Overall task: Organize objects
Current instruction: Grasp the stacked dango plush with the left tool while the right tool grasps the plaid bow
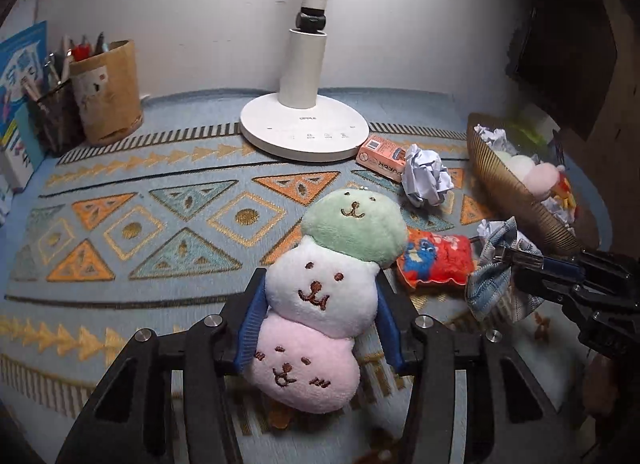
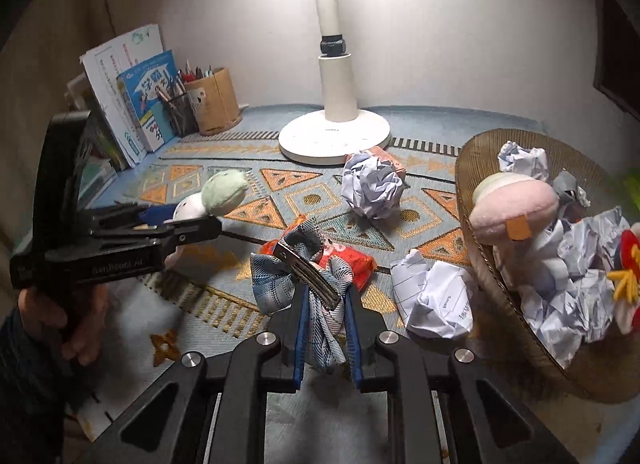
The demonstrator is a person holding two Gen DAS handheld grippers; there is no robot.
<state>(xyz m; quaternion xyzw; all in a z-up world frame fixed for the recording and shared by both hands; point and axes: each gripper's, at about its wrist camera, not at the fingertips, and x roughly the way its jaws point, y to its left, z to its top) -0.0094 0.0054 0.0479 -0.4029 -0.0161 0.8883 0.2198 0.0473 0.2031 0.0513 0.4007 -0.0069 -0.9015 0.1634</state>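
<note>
Between the blue pads of the left gripper (image 1: 320, 304) sits the three-ball plush toy (image 1: 336, 288), clamped at its white middle. Right gripper (image 2: 326, 304) is closed on a plaid bow hair clip (image 2: 308, 276), basket (image 2: 480, 264) just right of it.

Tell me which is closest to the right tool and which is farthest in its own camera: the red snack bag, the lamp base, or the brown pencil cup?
From the right tool:
1. Red snack bag, just behind it.
2. Lamp base, farther back, middle.
3. Brown pencil cup, far back left, by the books.
</note>
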